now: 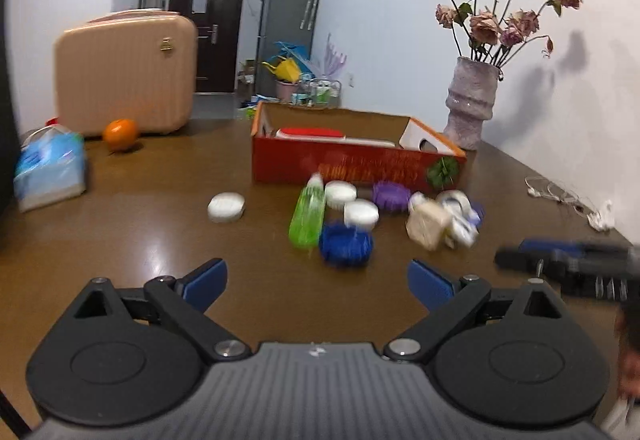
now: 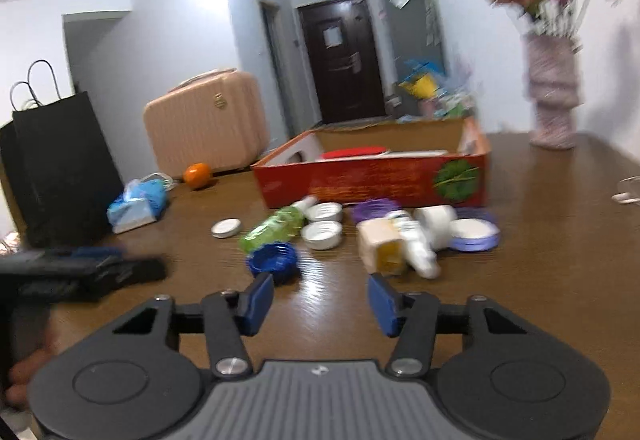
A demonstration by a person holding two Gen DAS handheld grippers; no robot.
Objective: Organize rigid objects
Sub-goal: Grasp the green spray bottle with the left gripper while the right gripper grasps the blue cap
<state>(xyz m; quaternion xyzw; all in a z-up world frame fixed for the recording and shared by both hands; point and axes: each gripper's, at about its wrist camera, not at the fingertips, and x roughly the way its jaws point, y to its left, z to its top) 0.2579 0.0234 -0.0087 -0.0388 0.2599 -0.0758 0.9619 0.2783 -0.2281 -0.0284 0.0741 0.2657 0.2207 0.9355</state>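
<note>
Between the left gripper (image 1: pixel 317 282) jaws: bare brown table (image 1: pixel 140 240), nothing between the pads.
Just ahead of the left jaws: blue ribbed cap (image 1: pixel 346 243) and green bottle (image 1: pixel 307 216) block a straight path.
Ahead-left of the left jaws: open tabletop up to a lone white lid (image 1: pixel 226 207).
Right of the left jaws: the right gripper (image 2: pixel 320 298) close alongside.
Ahead-right of the right jaws: beige box (image 2: pixel 380 246) and white bottle (image 2: pixel 418 246), close.
Beyond the clutter: red cardboard box (image 1: pixel 352 164) wall.

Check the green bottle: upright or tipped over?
Tipped over. The green bottle lies on its side on the table, its white cap end toward the red box.
</note>
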